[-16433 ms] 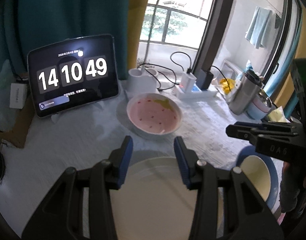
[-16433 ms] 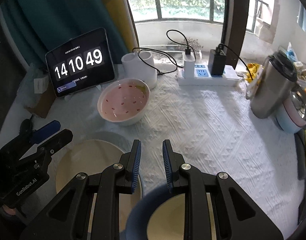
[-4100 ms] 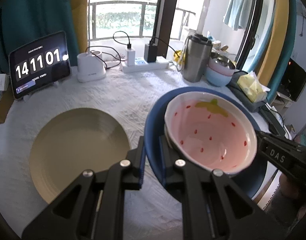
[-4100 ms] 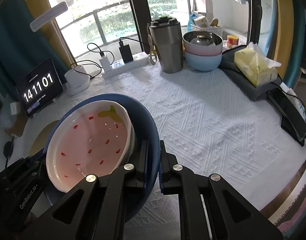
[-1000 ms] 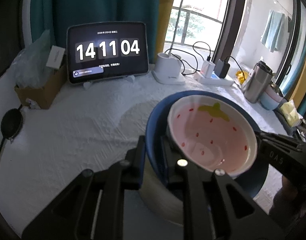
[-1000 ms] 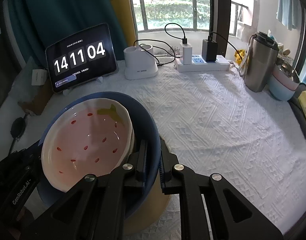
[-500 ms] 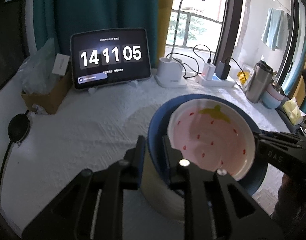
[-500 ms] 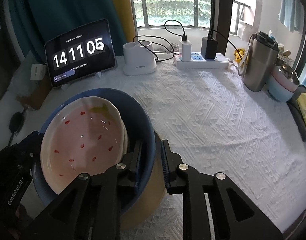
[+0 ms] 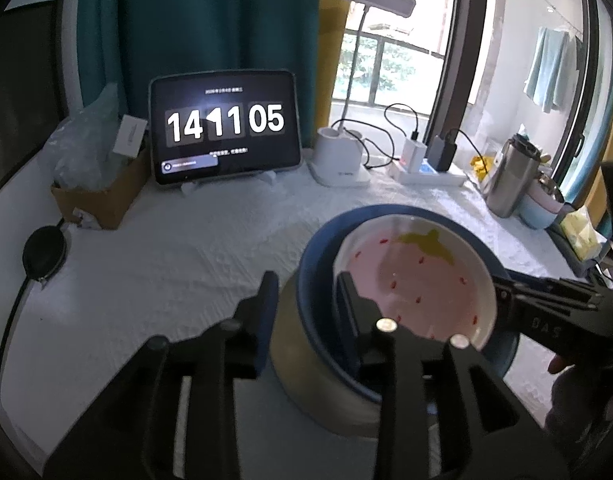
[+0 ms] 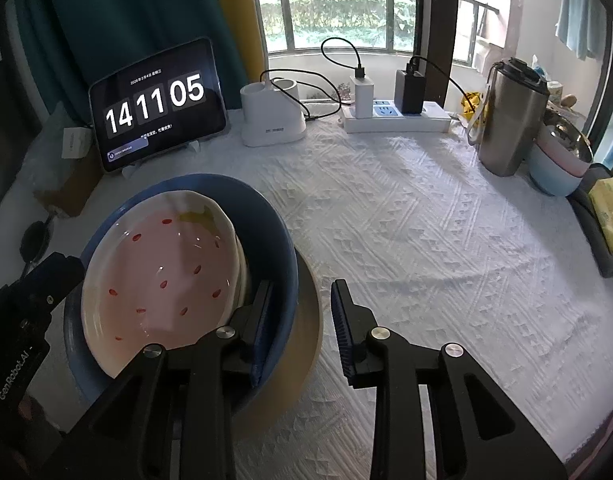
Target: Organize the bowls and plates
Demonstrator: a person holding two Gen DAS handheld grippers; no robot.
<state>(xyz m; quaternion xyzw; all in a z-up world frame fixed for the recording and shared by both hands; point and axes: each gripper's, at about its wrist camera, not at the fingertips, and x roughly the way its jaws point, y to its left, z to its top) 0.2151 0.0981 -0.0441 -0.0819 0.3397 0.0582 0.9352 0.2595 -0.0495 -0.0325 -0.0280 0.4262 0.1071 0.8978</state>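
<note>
A pink strawberry bowl [image 9: 414,276] [image 10: 162,276] sits inside a blue bowl [image 9: 318,280] [image 10: 262,216], and both rest on a cream plate [image 9: 302,376] [image 10: 302,340] on the white tablecloth. My left gripper [image 9: 306,300] is open, its jaws standing astride the blue bowl's left rim. My right gripper [image 10: 302,312] is open too, with its left finger inside the blue bowl and its right finger outside, over the plate's edge. Each gripper shows in the other's view, at the stack's far side.
A tablet clock [image 9: 226,126] [image 10: 158,104], a white lamp base [image 10: 272,120], a power strip [image 10: 394,116], a steel tumbler [image 10: 510,116] and stacked pastel bowls [image 10: 558,160] line the back and right. A cardboard box [image 9: 102,196] stands at left.
Both grippers have opened and let go of the blue bowl's rim. The bowl stack now rests on the cream plate.
</note>
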